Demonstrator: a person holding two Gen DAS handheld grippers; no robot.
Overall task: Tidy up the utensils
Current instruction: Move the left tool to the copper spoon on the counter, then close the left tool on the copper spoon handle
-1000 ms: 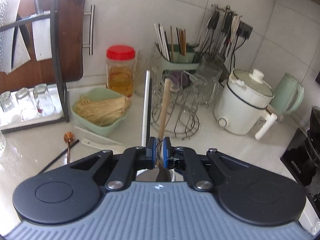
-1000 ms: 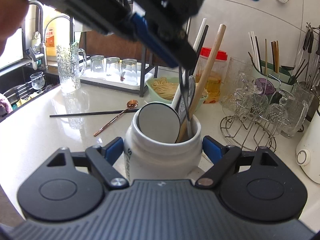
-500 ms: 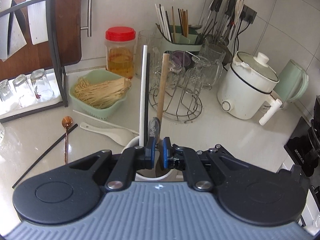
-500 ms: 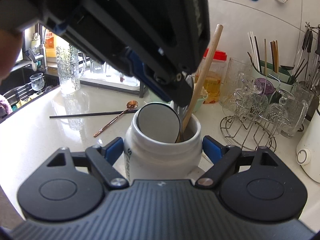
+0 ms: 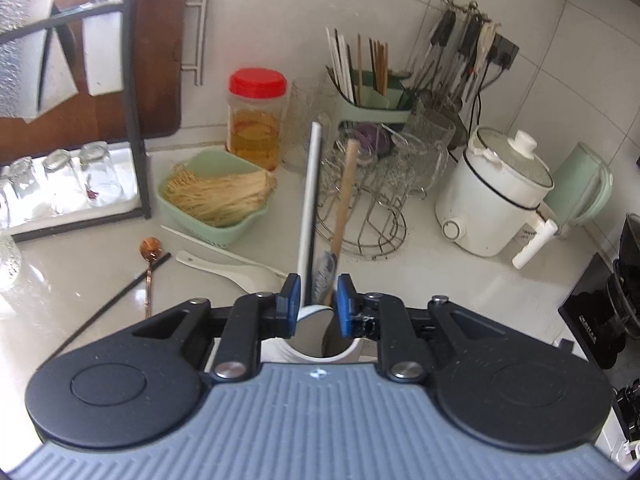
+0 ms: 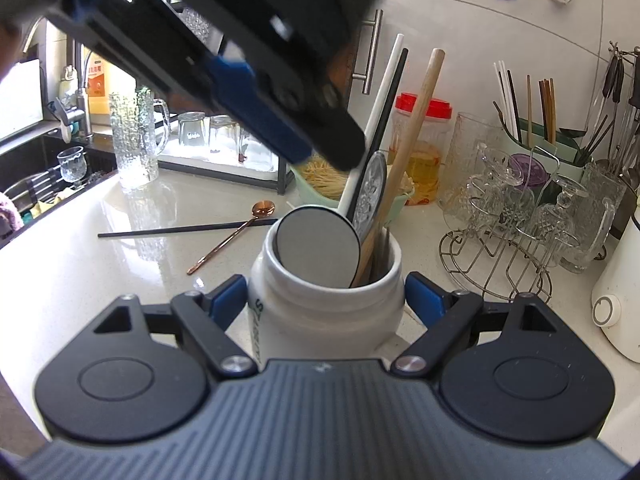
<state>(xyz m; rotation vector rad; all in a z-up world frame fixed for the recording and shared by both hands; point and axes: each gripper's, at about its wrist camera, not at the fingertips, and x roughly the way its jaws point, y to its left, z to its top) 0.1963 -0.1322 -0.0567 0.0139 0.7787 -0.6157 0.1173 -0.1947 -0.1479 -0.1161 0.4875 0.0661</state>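
Note:
A white ceramic jar stands on the counter between the fingers of my right gripper, which is shut on it. The jar holds a white chopstick, a black chopstick, a wooden stick, an embossed metal spoon and a flat round metal utensil head. My left gripper hovers right above the jar, open, its pads either side of the spoon's handle without touching. It fills the upper left of the right wrist view.
On the counter lie a copper spoon, a black chopstick, a white chopstick and a white ceramic spoon. Behind stand a green noodle basket, a red-lidded jar, a wire glass rack, a chopstick holder, a white cooker.
My left gripper has lowered the metal spoon into the jar and opened, letting it go. My right gripper has kept holding the jar still.

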